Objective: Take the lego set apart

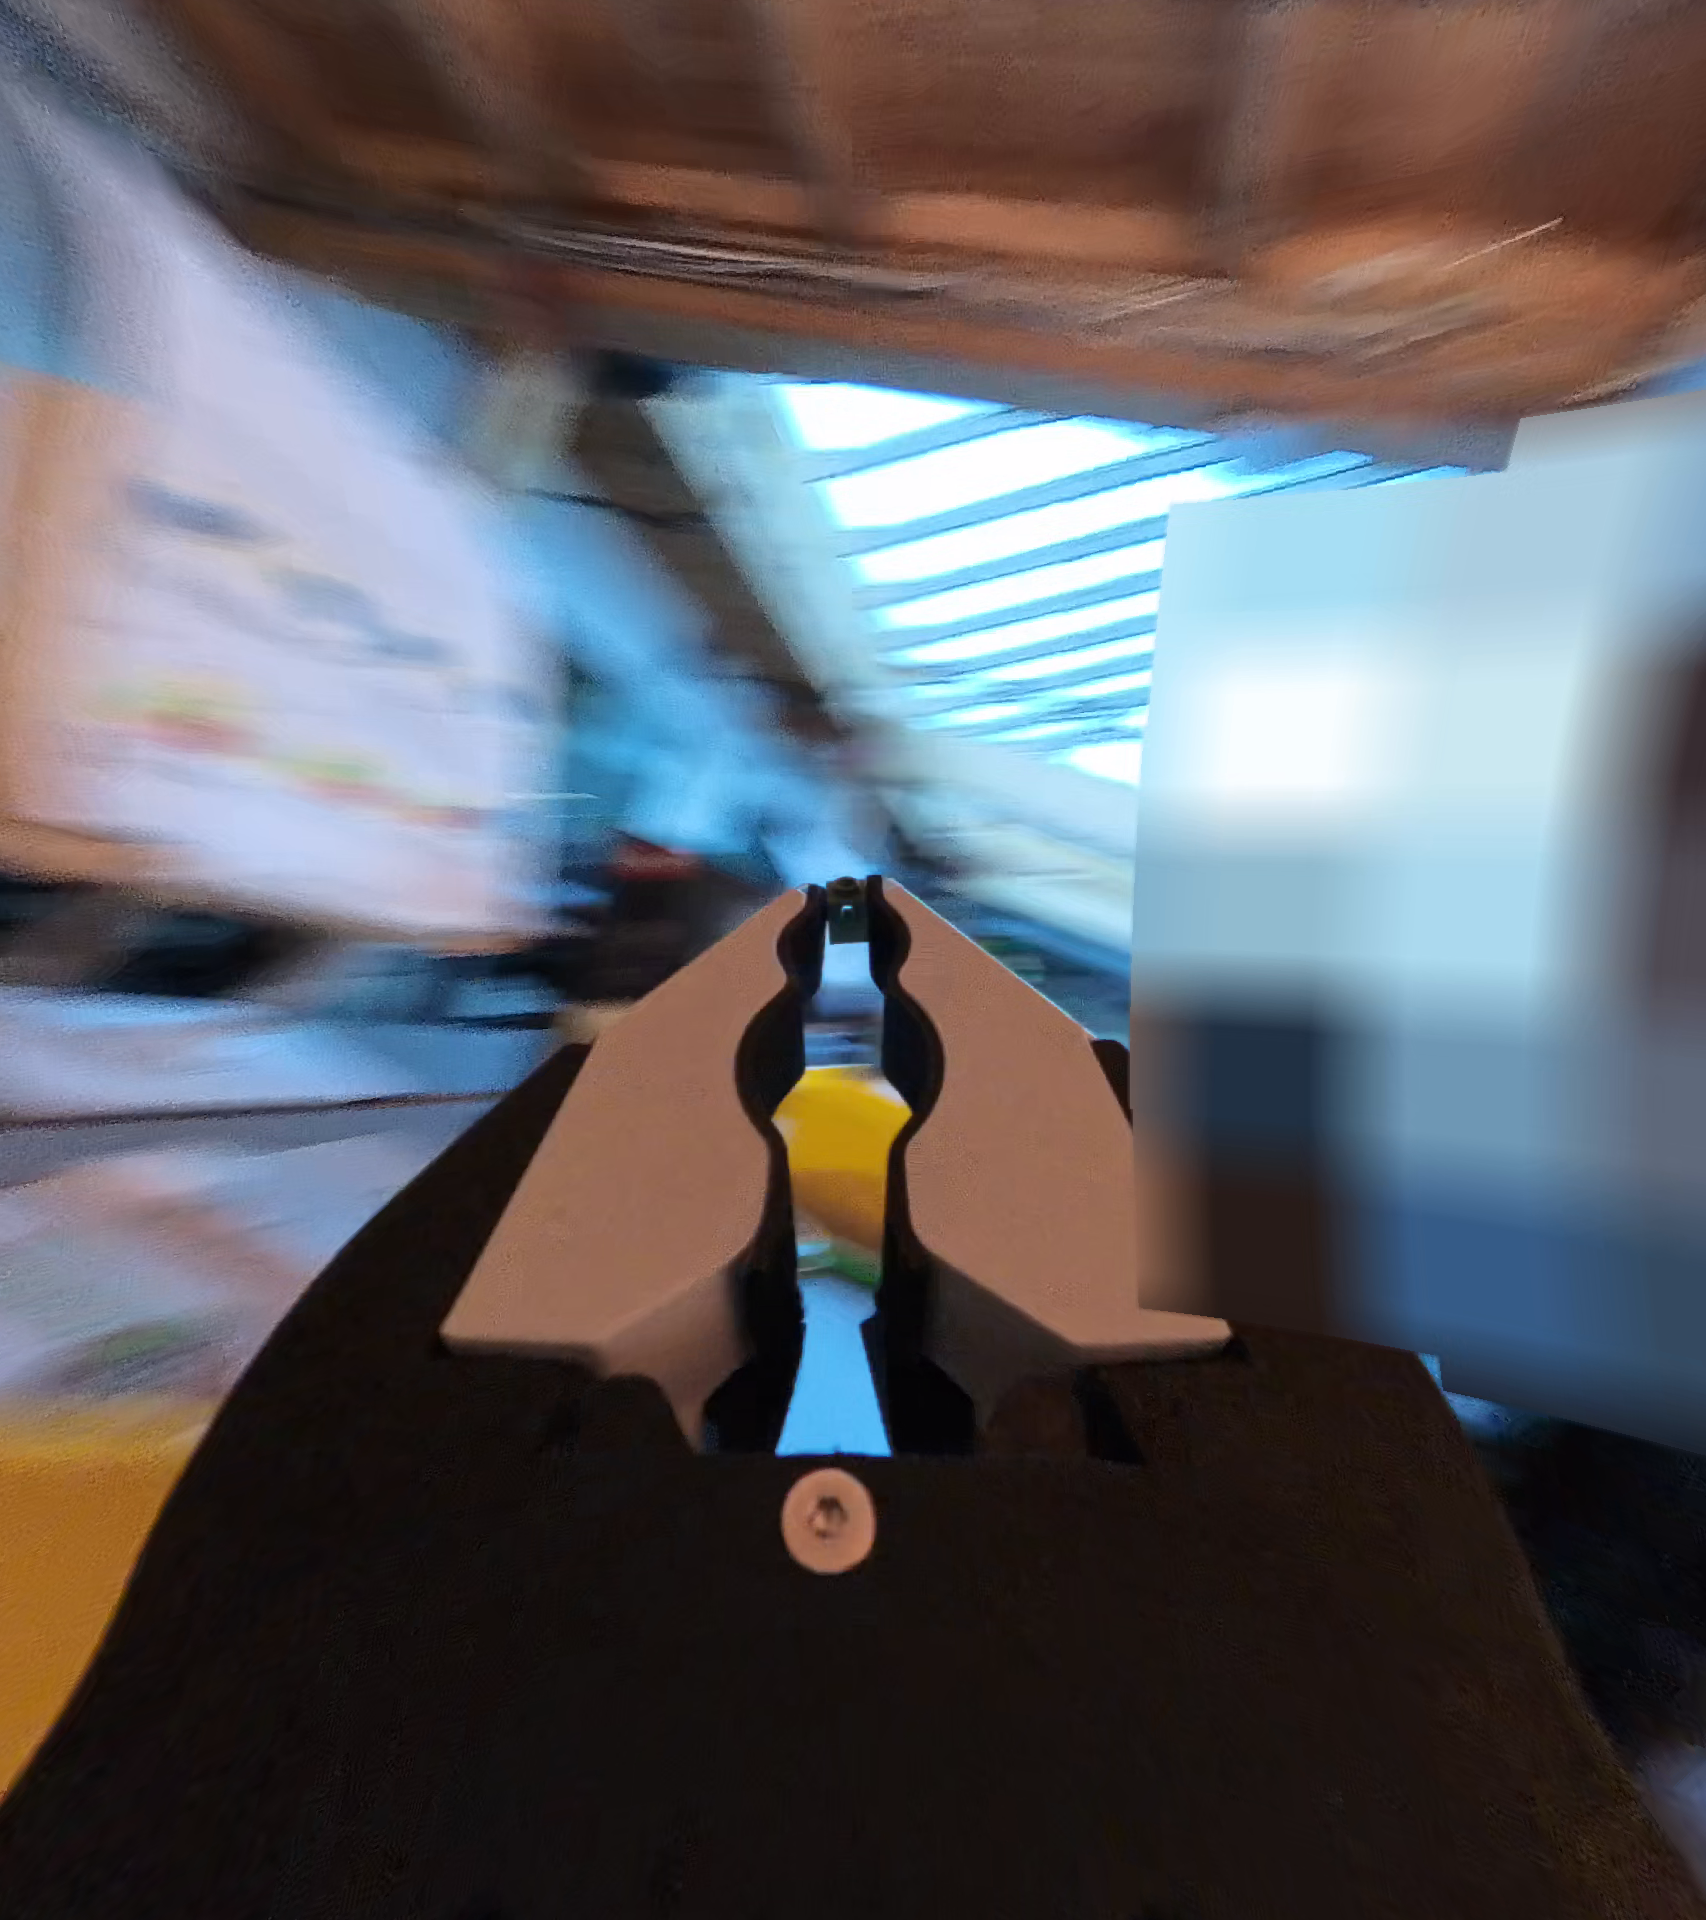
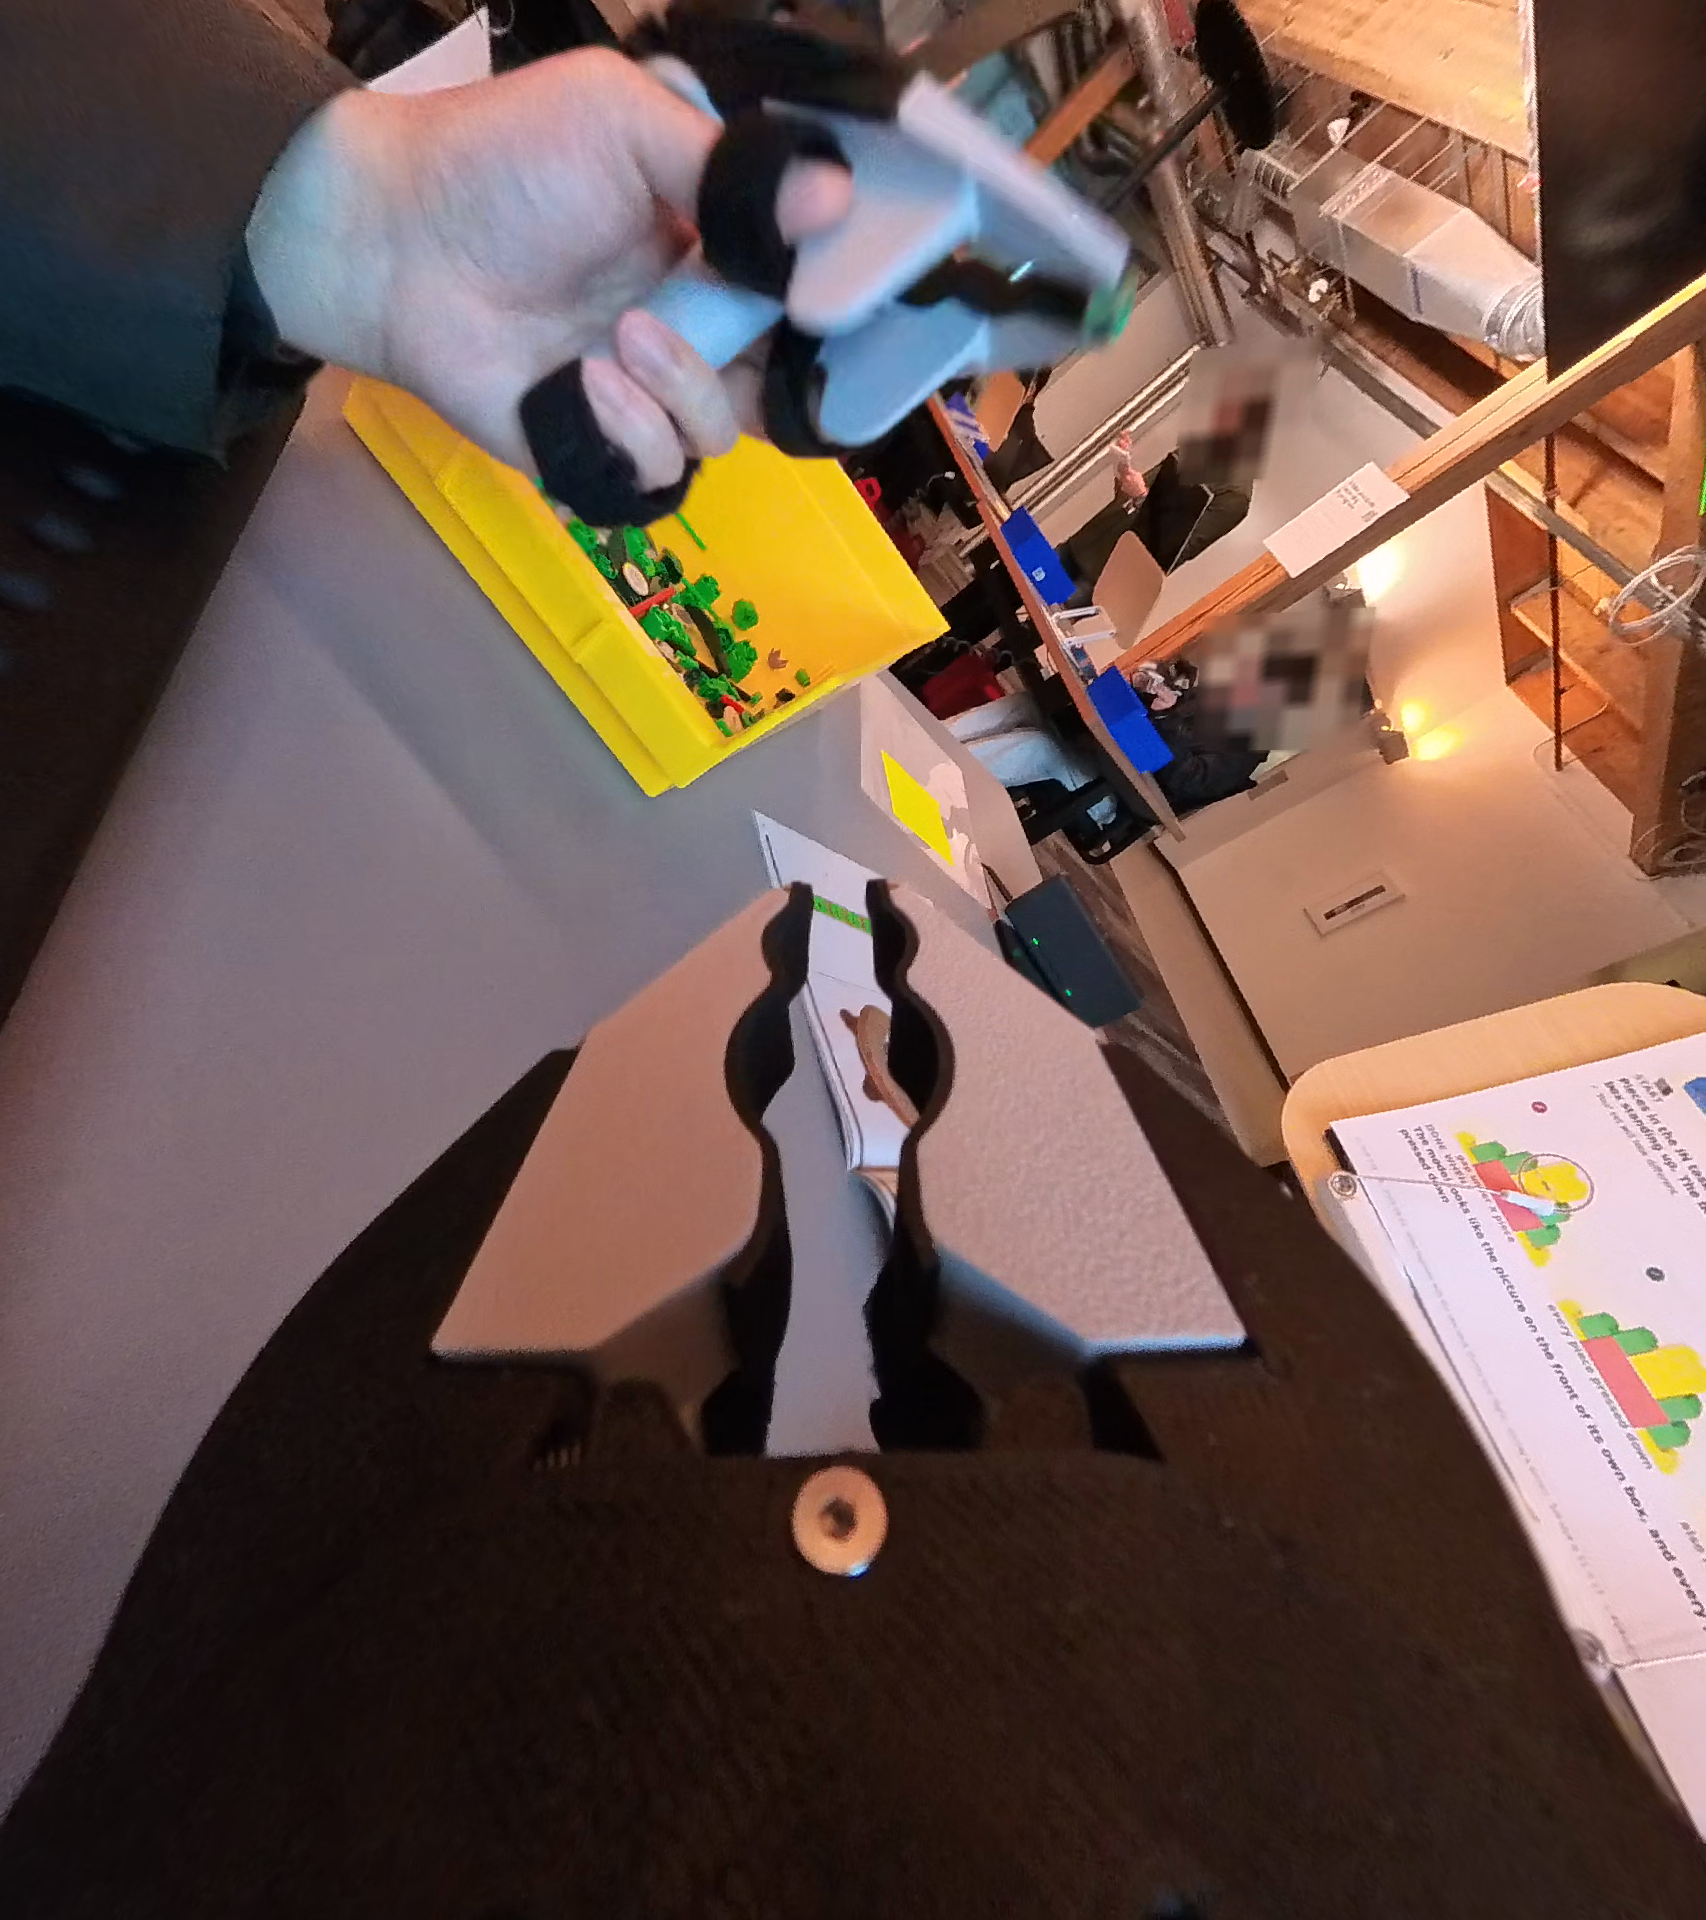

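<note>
In the left wrist view, which is blurred by motion, my left gripper [image 1: 847, 902] is shut on a small dark green lego piece [image 1: 845, 920] at its tips. The right wrist view shows the left gripper [image 2: 1103, 296] in a hand, raised above the yellow bin [image 2: 828, 540]. The bin holds several loose green lego pieces [image 2: 693, 623]. My right gripper [image 2: 841, 906] is lower and nearer, over the grey table [image 2: 309, 935]. Its tips are nearly closed on a thin green lego piece [image 2: 841, 914].
An open booklet [image 2: 854, 1132] lies on the table beyond my right gripper. A black device with a green light [image 2: 1067, 956] sits at the table's far edge. A printed instruction sheet [image 2: 1607, 1330] stands at the right. The yellow bin shows between my left fingers [image 1: 844, 1153].
</note>
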Tool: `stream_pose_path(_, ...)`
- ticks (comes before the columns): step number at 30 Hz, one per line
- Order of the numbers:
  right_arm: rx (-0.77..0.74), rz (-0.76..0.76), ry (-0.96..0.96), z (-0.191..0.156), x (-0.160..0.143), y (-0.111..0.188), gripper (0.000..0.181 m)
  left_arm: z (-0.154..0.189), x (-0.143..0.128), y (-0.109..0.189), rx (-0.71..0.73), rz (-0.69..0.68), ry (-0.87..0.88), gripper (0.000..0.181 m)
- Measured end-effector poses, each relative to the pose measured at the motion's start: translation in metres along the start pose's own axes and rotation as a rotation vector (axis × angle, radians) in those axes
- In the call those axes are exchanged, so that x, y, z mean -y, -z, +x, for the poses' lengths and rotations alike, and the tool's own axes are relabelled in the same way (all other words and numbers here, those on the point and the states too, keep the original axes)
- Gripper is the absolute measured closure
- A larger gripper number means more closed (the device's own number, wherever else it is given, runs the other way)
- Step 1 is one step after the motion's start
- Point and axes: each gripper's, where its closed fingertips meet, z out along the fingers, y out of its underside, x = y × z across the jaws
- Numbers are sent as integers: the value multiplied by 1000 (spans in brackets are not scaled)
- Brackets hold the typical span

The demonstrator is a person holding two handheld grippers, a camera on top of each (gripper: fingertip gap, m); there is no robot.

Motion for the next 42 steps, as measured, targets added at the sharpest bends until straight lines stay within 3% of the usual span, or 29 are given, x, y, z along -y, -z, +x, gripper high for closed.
stream_pose_path(1,2,-4,-4,0,-1,0,171,-34,7,17,277,-19,-149,176)
stream_pose_path(4,9,-24,-3,-1,-5,-2,172,-95,43,94,1000,-101,-527,176)
stream_pose_path(6,19,-30,1,-3,-6,-3,172,-108,49,124,1204,-186,-615,176)
stream_pose_path(8,23,-37,6,-4,-8,-4,172,-123,39,136,1264,-275,-543,176)
stream_pose_path(10,22,-43,5,-4,-9,-4,172,-132,29,141,1271,-318,-460,175)
stream_pose_path(12,-15,-65,-5,4,-13,-3,172,-136,25,144,1282,-334,-434,154)
stream_pose_path(16,-216,-144,-103,50,-33,12,172,-130,32,135,1267,-291,-507,137)
stream_pose_path(20,-591,-182,-308,127,-64,73,178,-106,31,97,1097,-224,-620,139)
stream_pose_path(22,-654,-162,-469,147,-82,100,175,-88,19,68,960,-231,-701,142)
stream_pose_path(24,-616,-182,-628,150,-105,111,153,-76,-4,41,846,-295,-776,144)
stream_pose_path(28,-352,-285,-920,121,-146,107,104,-76,-52,16,755,-469,-748,121)
stream_pose_path(32,-157,-449,-1059,79,-182,105,81,-73,-78,8,658,-566,-740,123)
stream_pose_path(36,-175,-669,-936,72,-215,123,82,-67,-86,3,604,-570,-704,126)
stream_pose_path(42,-520,-716,-992,116,-237,197,124,-70,-88,6,604,-578,-669,128)
